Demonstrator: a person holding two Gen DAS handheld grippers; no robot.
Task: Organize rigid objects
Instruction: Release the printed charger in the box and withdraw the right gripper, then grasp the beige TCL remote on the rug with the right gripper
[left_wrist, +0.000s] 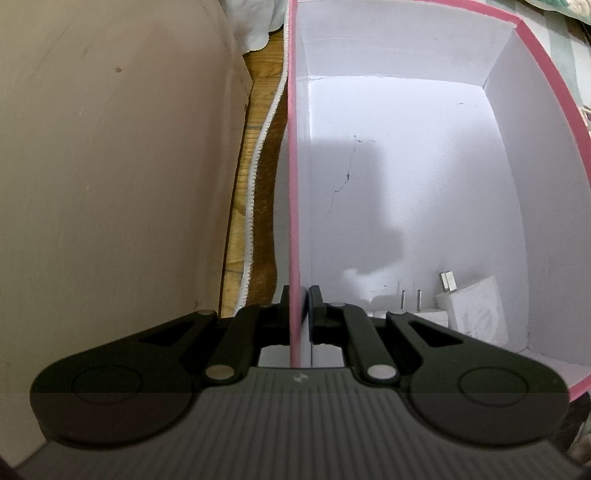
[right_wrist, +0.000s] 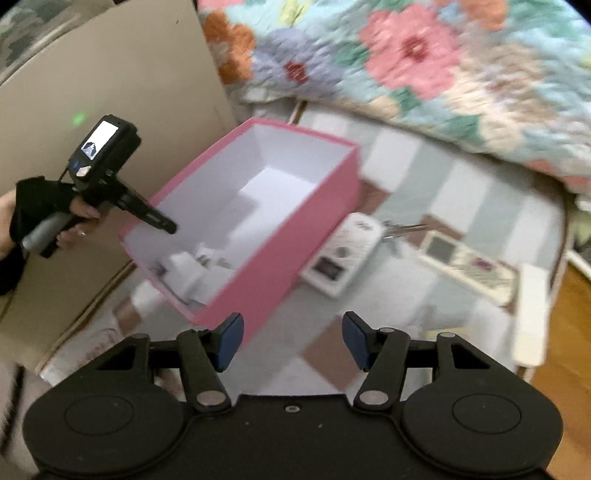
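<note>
Pink box (right_wrist: 280, 236) taken as landmark. It is seen whole only in the right wrist view: open-topped, white inside, resting on a striped mat (right_wrist: 424, 206) on the floor, long axis running from near-left to far-right, toward the flowered quilt (right_wrist: 406, 62).

Left tongs (left_wrist: 299, 310) are clamped on the box's near-left wall; in the left wrist view the pink rim (left_wrist: 293, 184) is pinched between the two pads. Interior detail is given by this view alone: white chargers (left_wrist: 461, 310) lie in the near corner, prongs up, and a hairline crack is noted on the box floor. Most of the floor is bare.

Right tongs (right_wrist: 291, 341) are spread open, nothing between them, held above the mat just off the box's near long side.

Beside that long side a white device (right_wrist: 343, 254) is seen, and further out a flat panel (right_wrist: 469, 262), possibly a remote; blur prevents certainty. A beige board (right_wrist: 110, 92) stands close along the opposite side, leaving a narrow strip of wood there.
</note>
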